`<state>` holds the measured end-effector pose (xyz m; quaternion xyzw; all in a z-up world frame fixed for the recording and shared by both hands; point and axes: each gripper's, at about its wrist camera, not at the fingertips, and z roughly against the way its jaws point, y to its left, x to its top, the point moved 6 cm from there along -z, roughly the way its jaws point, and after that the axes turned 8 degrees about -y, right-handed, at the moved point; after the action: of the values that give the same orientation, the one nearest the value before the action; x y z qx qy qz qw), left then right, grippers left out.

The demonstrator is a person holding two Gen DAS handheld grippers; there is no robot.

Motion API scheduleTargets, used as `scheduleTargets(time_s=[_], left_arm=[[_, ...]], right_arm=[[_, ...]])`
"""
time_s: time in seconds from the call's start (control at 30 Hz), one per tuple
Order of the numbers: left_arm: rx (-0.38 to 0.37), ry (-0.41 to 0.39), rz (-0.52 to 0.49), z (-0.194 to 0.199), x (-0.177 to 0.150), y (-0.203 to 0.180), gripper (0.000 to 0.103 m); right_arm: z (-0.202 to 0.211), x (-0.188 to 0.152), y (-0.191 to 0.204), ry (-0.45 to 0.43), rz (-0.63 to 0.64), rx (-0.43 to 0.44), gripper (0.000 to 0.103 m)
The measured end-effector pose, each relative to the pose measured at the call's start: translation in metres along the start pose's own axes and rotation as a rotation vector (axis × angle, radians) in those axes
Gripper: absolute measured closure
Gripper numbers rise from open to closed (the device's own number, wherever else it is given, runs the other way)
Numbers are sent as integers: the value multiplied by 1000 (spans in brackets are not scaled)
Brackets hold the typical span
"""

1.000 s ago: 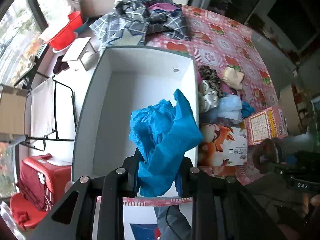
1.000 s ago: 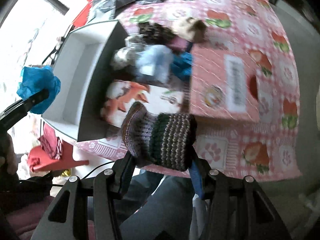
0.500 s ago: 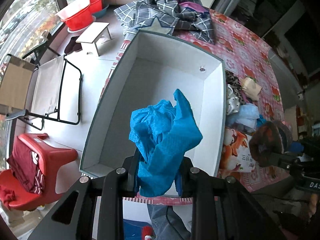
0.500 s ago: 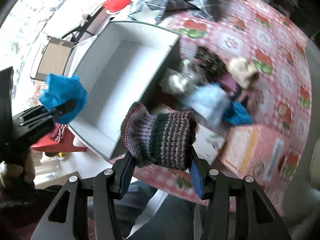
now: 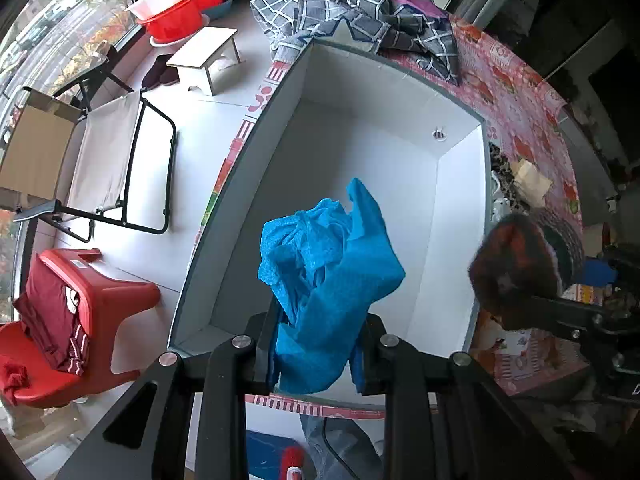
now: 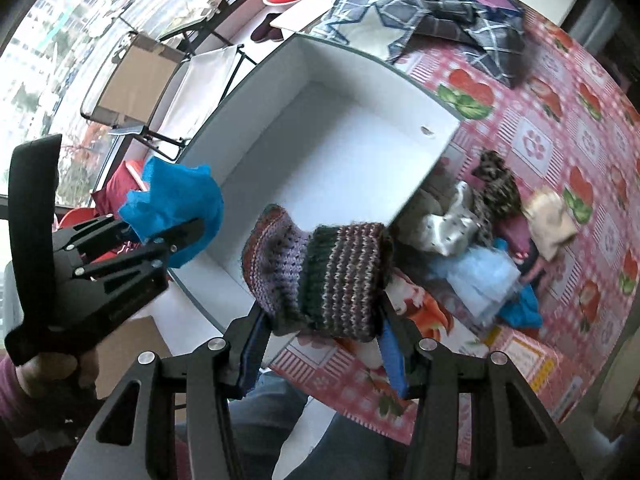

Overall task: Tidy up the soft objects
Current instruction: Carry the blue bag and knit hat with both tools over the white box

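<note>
My left gripper [image 5: 316,350] is shut on a crumpled blue cloth [image 5: 328,272], hanging above the near end of an open white box [image 5: 360,160]. The same blue cloth [image 6: 176,208] and left gripper [image 6: 188,232] show at the left of the right wrist view. My right gripper [image 6: 322,340] is shut on a striped knitted piece [image 6: 320,276] in purple, green and grey, held above the box's near right corner [image 6: 256,292]. In the left wrist view that knitted piece [image 5: 520,268] hovers just past the box's right wall.
A pile of soft items [image 6: 480,232] lies on the pink patterned tablecloth [image 6: 560,120] right of the box. A grey checked fabric [image 5: 360,8] lies behind the box. On the floor at left stand a folding chair [image 5: 108,160], a red stool [image 5: 80,312] and red basins [image 5: 172,12].
The right gripper has swung left with the knitted piece, from over the table's pile to over the box's near corner. The left gripper moved a little lower over the box, still holding the blue cloth.
</note>
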<state>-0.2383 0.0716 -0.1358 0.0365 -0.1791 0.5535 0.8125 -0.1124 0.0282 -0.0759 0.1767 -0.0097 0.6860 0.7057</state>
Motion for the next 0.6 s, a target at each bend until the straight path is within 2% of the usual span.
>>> scheduleTargets(time_s=[0.37,0.6], left_arm=[[27,19,-38,-17,3,-1,74],[63,117,-58,-48,-15,9,74]], right_arm=[[-17,21,4,-2,-12,13,52],[-38,21,10,25,-28,39,52]])
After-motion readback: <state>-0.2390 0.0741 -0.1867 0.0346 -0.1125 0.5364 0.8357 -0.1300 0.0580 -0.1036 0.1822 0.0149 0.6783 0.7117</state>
